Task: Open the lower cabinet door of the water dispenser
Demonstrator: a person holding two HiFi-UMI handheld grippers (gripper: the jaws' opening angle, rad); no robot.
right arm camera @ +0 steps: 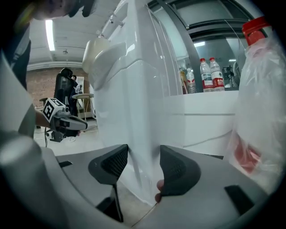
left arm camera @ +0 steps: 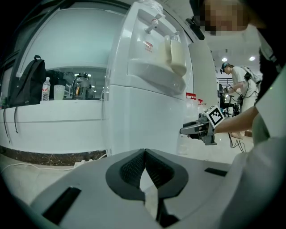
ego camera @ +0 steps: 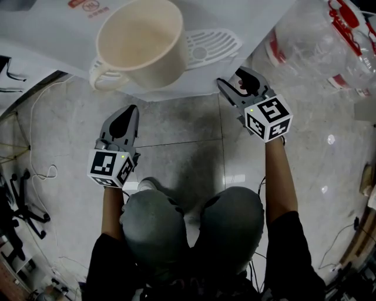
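Here, both arms fwd, L gripper (ego camera: 129,111) shut, R gripper (ego camera: 230,79) wide, water dispenser (right arm camera: 134,112) corner between

White dispenser door (left arm camera: 156,120), upright

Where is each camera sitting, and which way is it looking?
Head view: on the person's head, looking steeply down on the cream mug, water dispenser, left gripper, right gripper, forearms, knees.
Left gripper view: on the left gripper, looking along its shut jaws at the water dispenser; right gripper shows.
Right gripper view: on the right gripper, looking along its open jaws at the water dispenser's corner; left gripper shows.
Shared: both gripper views see the water dispenser and cream mug.
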